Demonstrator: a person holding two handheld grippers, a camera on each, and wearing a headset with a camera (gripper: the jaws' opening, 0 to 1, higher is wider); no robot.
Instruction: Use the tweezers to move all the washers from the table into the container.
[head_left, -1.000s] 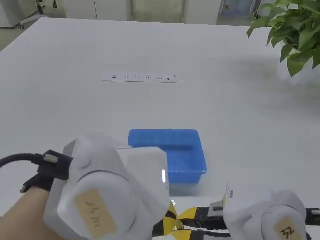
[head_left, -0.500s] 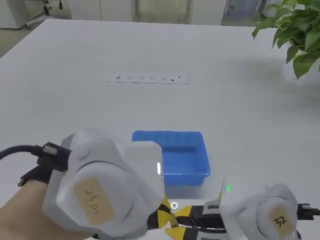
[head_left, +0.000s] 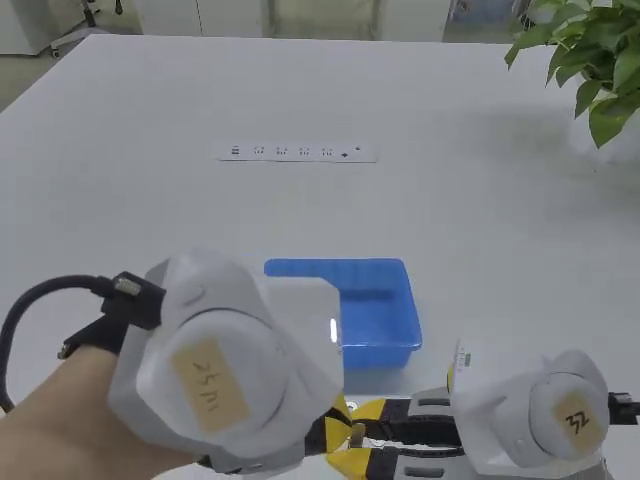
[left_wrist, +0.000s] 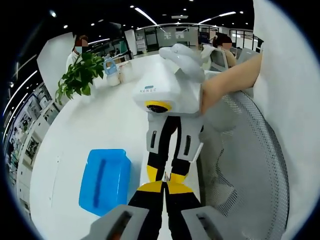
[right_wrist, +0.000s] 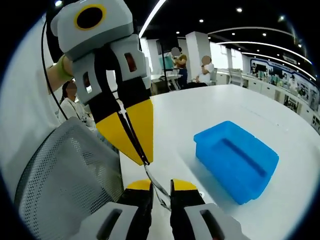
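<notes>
The blue container (head_left: 375, 305) (right_wrist: 235, 160) (left_wrist: 104, 180) stands on the white table (head_left: 180, 210), just beyond both grippers. My left gripper (head_left: 338, 428) (left_wrist: 165, 189) is low at the table's near edge, its yellow tips shut on the thin tweezers (right_wrist: 150, 172). From the right, my right gripper (head_left: 365, 440) (right_wrist: 161, 186) meets it tip to tip. Its jaws are nearly together, with the free end of the tweezers between them. In the right gripper view the left gripper (right_wrist: 134, 142) hangs down from the upper left. The yellow tips hide the table under them.
A white power strip (head_left: 295, 152) lies farther back on the table. A leafy plant (head_left: 590, 60) stands at the far right corner. A mesh chair back (right_wrist: 65, 175) is close behind the grippers, and people sit in the room beyond.
A small washer lay on the table just in front of the container, beside the yellow tips. The tips now cover that spot. The left gripper has shifted slightly right.
</notes>
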